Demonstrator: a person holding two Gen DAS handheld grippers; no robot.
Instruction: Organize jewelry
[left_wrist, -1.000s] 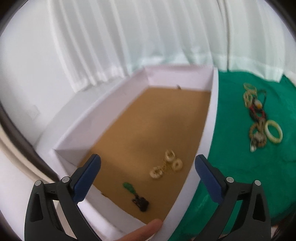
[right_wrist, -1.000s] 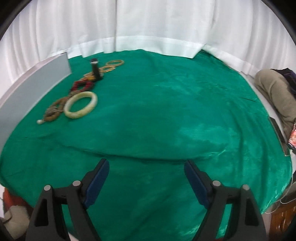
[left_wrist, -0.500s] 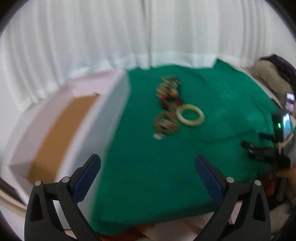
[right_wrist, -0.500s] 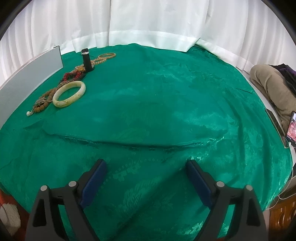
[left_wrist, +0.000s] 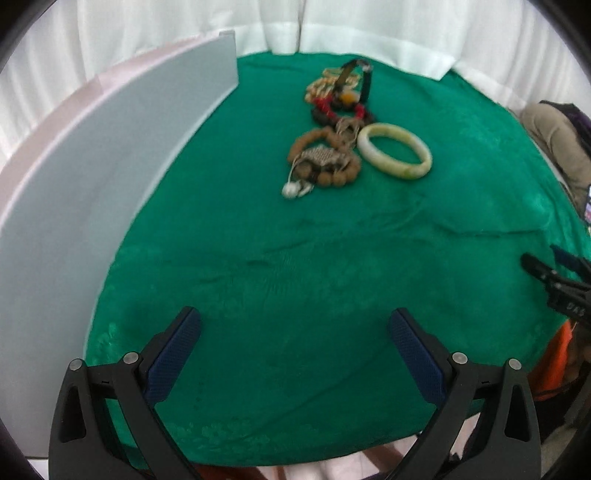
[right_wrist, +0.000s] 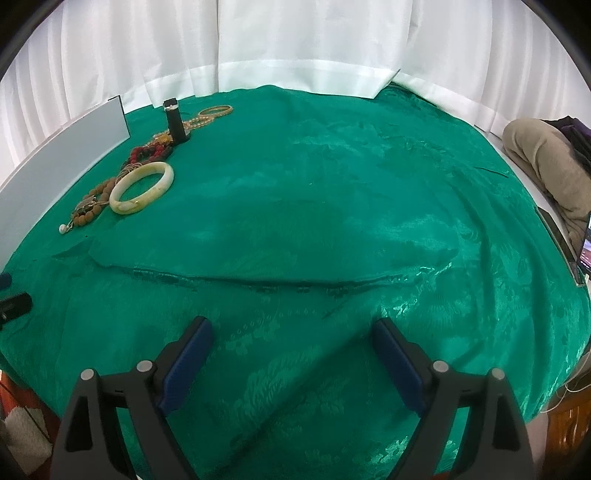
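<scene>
A heap of jewelry lies on the green cloth (left_wrist: 295, 258): a pale jade bangle (left_wrist: 394, 151), a brown bead bracelet (left_wrist: 325, 158), red beads (left_wrist: 340, 107) and a black watch (left_wrist: 364, 79). My left gripper (left_wrist: 293, 321) hangs open and empty over bare cloth, short of the heap. The white box's outer wall (left_wrist: 110, 155) rises on its left. In the right wrist view the bangle (right_wrist: 142, 187), brown beads (right_wrist: 92, 203), red beads (right_wrist: 149, 151) and watch (right_wrist: 176, 123) sit far left. My right gripper (right_wrist: 291, 328) stands open, nothing between its pads.
A white curtain (right_wrist: 295, 44) closes off the back. A person's bent leg (right_wrist: 546, 155) and a phone (right_wrist: 585, 251) lie at the right edge. A raised fold (right_wrist: 258, 280) crosses the cloth. The box wall (right_wrist: 62, 158) bounds the left side.
The left gripper swung right and down, from over the box's brown interior to the green cloth facing the jewelry heap. The right gripper stayed put, its jaws slightly wider.
</scene>
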